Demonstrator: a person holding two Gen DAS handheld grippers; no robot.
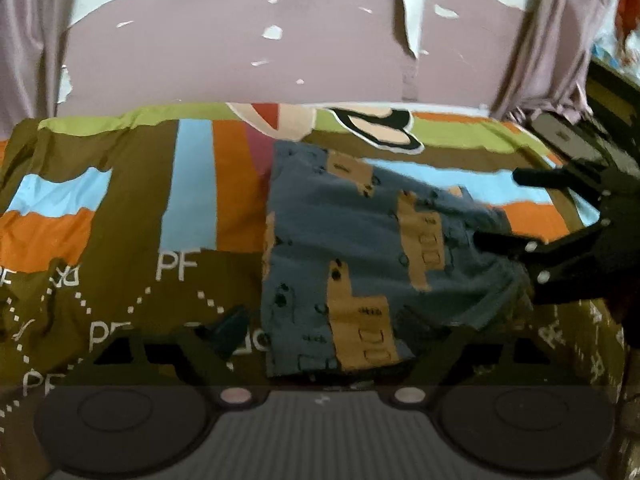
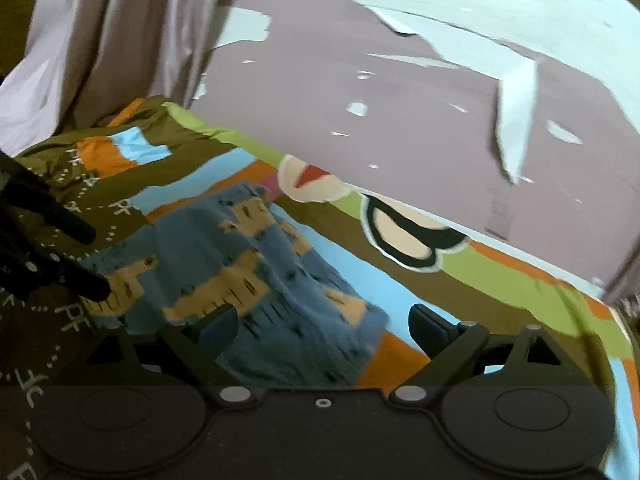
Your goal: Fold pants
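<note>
pants (image 1: pixel 352 248) lie bunched on the bedspread (image 1: pixel 132 208), blue with tan patches, at twelve o'clock from my left gripper (image 1: pixel 332 332). its fingers are spread wide, released. my right gripper (image 2: pixel 324 328) is at three o'clock of the pants, spread too, gripping nothing. peeling wall (image 1: pixel 280 40) behind.

Blue pants (image 1: pixel 360 248) with tan patches, striped multicolour bedsheet (image 1: pixel 120 200), peeling mauve wall (image 1: pixel 240 40)
</note>
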